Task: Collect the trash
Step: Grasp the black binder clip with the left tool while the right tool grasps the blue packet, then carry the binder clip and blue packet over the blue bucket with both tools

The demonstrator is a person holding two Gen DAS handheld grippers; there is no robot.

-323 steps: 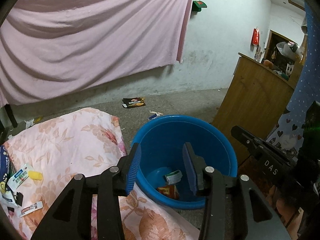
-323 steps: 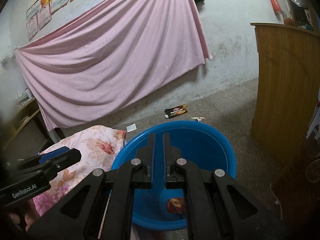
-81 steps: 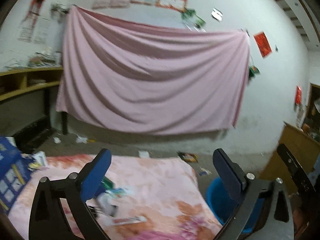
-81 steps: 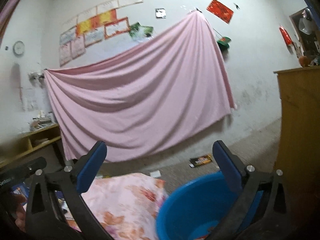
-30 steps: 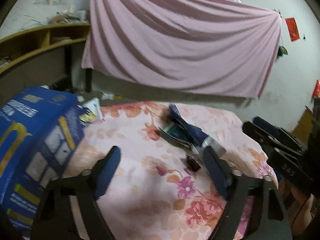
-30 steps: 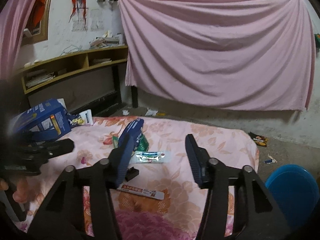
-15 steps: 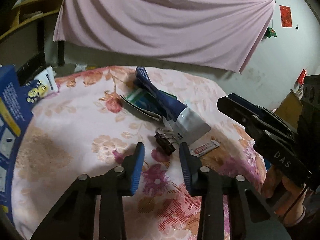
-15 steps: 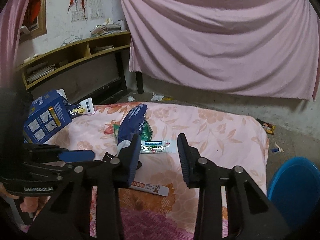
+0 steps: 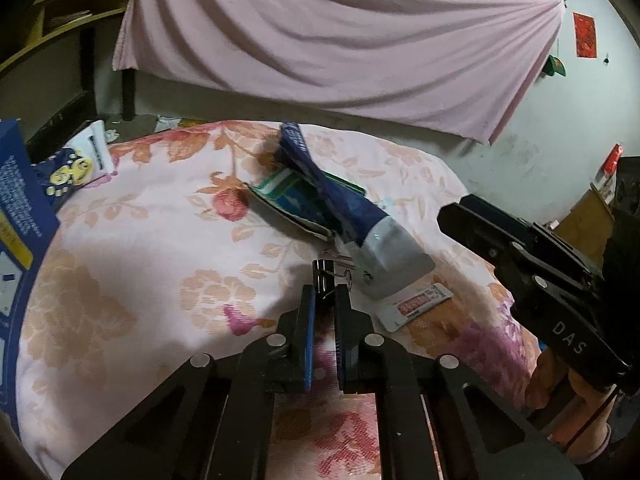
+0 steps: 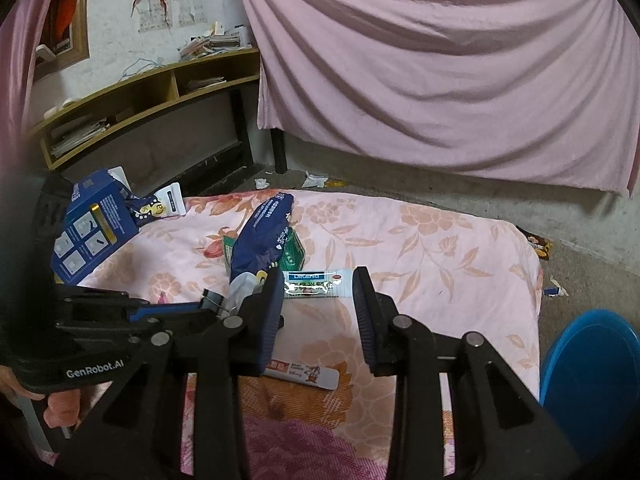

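Left gripper (image 9: 325,294), wide a second ago, is closing on the binder clip (image 9: 325,276) lying on the floral bedspread (image 9: 160,240); lifting can follow. Right gripper (image 10: 318,286), half open and empty, frames a sachet (image 10: 316,282). Blue tub (image 10: 596,380) waits beside.

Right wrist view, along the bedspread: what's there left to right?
Blue box → dark blue pouch → silver blister strip between the right hand-held gripper's fingers → bare floral bedspread → blue bucket off the bed's right edge.
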